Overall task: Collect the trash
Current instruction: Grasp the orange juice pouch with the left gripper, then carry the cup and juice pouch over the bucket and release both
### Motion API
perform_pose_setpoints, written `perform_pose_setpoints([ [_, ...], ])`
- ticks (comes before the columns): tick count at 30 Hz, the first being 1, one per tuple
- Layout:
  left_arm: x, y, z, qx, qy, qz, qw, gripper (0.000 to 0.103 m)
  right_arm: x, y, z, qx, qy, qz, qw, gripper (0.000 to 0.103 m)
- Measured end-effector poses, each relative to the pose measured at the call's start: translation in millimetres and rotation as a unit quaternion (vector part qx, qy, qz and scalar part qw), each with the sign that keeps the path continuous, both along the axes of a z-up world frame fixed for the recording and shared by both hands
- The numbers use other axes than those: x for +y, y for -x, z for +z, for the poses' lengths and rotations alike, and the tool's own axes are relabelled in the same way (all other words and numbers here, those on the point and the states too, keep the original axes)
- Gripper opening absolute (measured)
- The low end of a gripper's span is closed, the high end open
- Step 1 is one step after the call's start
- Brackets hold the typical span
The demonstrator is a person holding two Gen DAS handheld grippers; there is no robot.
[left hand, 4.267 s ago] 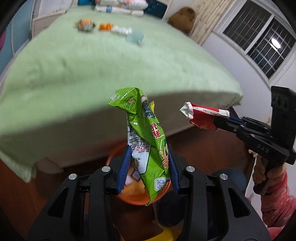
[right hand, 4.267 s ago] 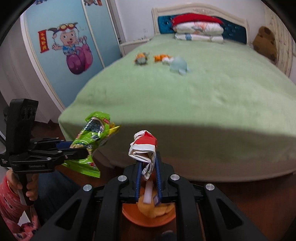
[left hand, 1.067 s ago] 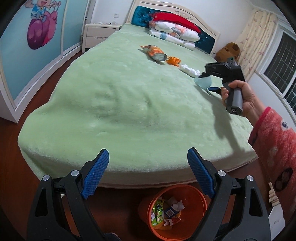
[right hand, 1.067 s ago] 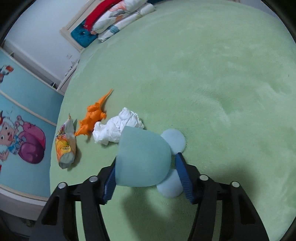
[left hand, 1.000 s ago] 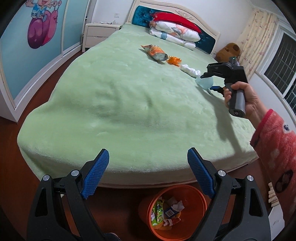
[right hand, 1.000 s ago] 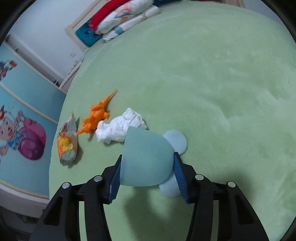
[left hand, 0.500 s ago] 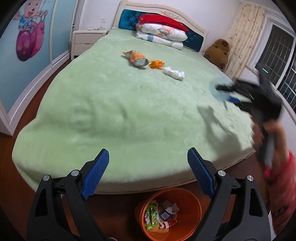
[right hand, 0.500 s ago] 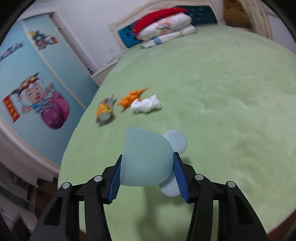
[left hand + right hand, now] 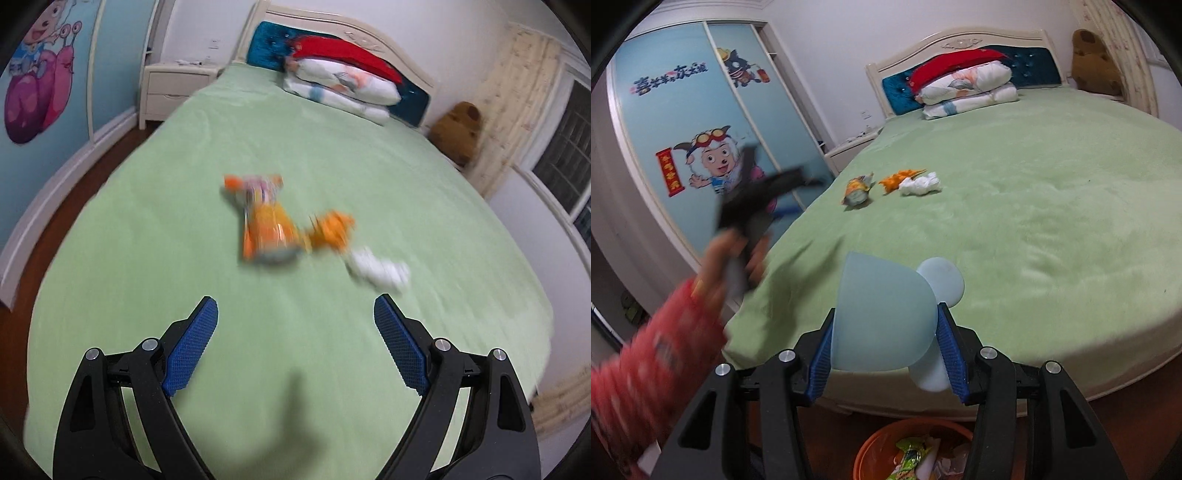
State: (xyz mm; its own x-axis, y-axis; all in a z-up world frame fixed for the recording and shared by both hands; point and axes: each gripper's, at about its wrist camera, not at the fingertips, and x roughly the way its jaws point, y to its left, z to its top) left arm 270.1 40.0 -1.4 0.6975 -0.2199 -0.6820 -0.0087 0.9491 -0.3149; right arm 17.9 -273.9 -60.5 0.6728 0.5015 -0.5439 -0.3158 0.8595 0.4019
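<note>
1. Bed (image 9: 332, 362): a green blanket covers it; it is taken as the landmark for every place below; pillows (image 9: 343, 86) are stacked at its head end, against a cream headboard.
2. Left gripper (image 9: 295, 332): the jaws are held wide apart with nothing between the blue pads; it is poised above the foot half of the bed, pointed toward the items at mid-bed; in the right wrist view it (image 9: 792, 195) is seen blurred, off the bed's left edge, held by a hand (image 9: 735, 254) in a red sleeve.
3. Snack bag (image 9: 267, 230): orange, blurred; it lies on the bed near its middle, ahead of the left gripper; also seen in the right wrist view (image 9: 857, 189).
4. Orange toy (image 9: 332, 229): it lies on the bed just beside the snack bag, on the side away from the wardrobe; whether the two touch cannot be told.
5. Tissue (image 9: 378, 271): white, crumpled; it lies on the bed against the orange toy.
6. Right gripper (image 9: 886, 350): the pads are clamped on a pale blue cup (image 9: 879, 317), one pad on each side; two round pale blue pieces are seen behind the cup; the whole is held over the foot edge of the bed.
7. Bin (image 9: 875, 446): orange; it stands on the floor below the foot of the bed, under the right gripper; wrappers are seen inside it.
8. Wardrobe (image 9: 694, 122): blue doors with cartoon figures, beyond the bed's left side.
</note>
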Motion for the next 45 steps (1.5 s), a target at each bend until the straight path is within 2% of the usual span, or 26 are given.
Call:
perform_pose_setpoints([
  [4,-1,-76,-10,0.032,-0.019,0.021,0.9991,0.084,2,7,-10,0.005,0.007,0.007,1.000,0.051],
  [5,-2,-98,-18,0.053,-0.027,0.030,0.9978,0.084,3,8,-11,0.006,0.010,0.007,1.000,0.051],
  [8,-1,-129,-36,0.088,-0.031,0.042,0.9948,0.084,3,11,-18,0.010,0.022,0.003,1.000,0.051],
  [10,-3,-141,-44,0.099,-0.039,0.048,0.9932,0.082,2,11,-23,0.016,0.027,-0.002,1.000,0.051],
  [13,-3,-152,-61,0.130,-0.035,0.051,0.9896,0.049,1,12,-27,0.022,0.033,-0.005,0.999,0.051],
  [15,-2,-147,-67,0.132,-0.033,0.056,0.9892,0.046,3,12,-28,0.022,0.036,-0.004,0.999,0.051],
  [19,-2,-125,-54,0.111,-0.045,0.050,0.9915,0.043,7,14,-25,0.015,0.038,0.002,0.999,0.051],
  [25,-11,-46,-8,0.051,-0.082,-0.021,0.9951,0.043,13,24,-12,-0.002,0.042,0.006,0.999,0.051],
  [29,-15,47,17,0.013,-0.080,-0.081,0.9934,0.043,14,37,1,-0.016,0.046,0.002,0.999,0.051],
  [35,-20,184,23,-0.016,-0.094,-0.130,0.9869,0.043,18,66,12,-0.021,0.059,-0.002,0.998,0.051],
  [40,-29,267,-1,0.000,-0.090,-0.171,0.9811,0.043,23,88,5,-0.006,0.074,-0.004,0.997,0.051],
  [45,-43,328,-60,0.067,-0.076,-0.205,0.9736,0.043,25,105,-21,0.035,0.086,-0.008,0.996,0.051],
])
